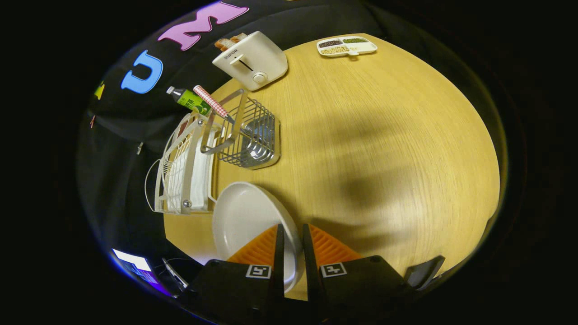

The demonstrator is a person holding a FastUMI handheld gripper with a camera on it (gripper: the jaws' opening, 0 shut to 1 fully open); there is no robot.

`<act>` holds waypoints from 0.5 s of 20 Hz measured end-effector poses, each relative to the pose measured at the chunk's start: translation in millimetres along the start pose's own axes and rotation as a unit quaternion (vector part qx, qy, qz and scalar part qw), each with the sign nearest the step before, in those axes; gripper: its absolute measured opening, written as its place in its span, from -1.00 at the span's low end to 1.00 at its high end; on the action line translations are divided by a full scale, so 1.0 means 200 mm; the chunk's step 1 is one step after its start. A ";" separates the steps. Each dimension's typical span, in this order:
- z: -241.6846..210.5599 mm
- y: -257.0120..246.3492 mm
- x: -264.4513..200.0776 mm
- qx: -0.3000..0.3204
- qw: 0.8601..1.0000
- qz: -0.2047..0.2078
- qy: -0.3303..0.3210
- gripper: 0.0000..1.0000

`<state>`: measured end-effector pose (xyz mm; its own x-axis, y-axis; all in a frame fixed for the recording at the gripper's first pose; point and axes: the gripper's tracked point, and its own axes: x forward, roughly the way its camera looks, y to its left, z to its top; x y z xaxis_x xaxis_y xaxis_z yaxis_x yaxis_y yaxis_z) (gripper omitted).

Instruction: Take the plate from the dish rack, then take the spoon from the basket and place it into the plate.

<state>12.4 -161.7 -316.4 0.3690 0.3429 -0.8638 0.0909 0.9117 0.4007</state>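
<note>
Closest to the camera, at the bottom centre of the frame, the tongs (291,234) have their two fingers drawn close together with the rim of the white plate (246,221) pinched in the narrow gap between them, so they are clamped on the plate. Its round body spreads up and to the left of the fingers, over the near left part of the wooden surface (384,149).

Just above the plate, in the left middle of the frame, stands the white wire dish rack (180,174) at the surface's left edge, with a white slab-like piece upright inside it. Touching or just beside the rack, to its upper right, sits the metal wire basket (253,135). In it the spoon (214,104) leans up and to the left, its red-and-white checked handle poking out above the basket's rim.

Behind the spoon handle lies a green-labelled bottle (187,99). Further up, at the upper centre, a white toaster (253,61) holds slices of bread (228,42). Well apart, at the upper right, a white divided tray (347,46) holds beans or grains in its compartments. A soft dark shadow falls across the middle of the surface.
</note>
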 end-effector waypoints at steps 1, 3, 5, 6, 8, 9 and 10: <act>-0.01 0.00 0.01 -0.010 1.000 0.006 0.003 -0.50; 0.00 0.00 0.00 -0.036 0.999 0.012 -0.004 -0.41; 0.06 0.01 -0.02 -0.074 0.997 0.005 -0.038 -0.09; 0.11 0.03 -0.05 -0.097 0.993 0.006 -0.062 -0.04; 0.20 0.11 -0.11 -0.137 0.985 0.013 -0.108 0.62; 0.24 0.15 -0.15 -0.154 0.979 0.017 -0.129 1.00; 0.29 0.18 -0.18 -0.171 0.973 0.019 -0.152 1.00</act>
<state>56.5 -154.3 -252.9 0.6268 0.3421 -0.7001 -0.2217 0.9396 0.2606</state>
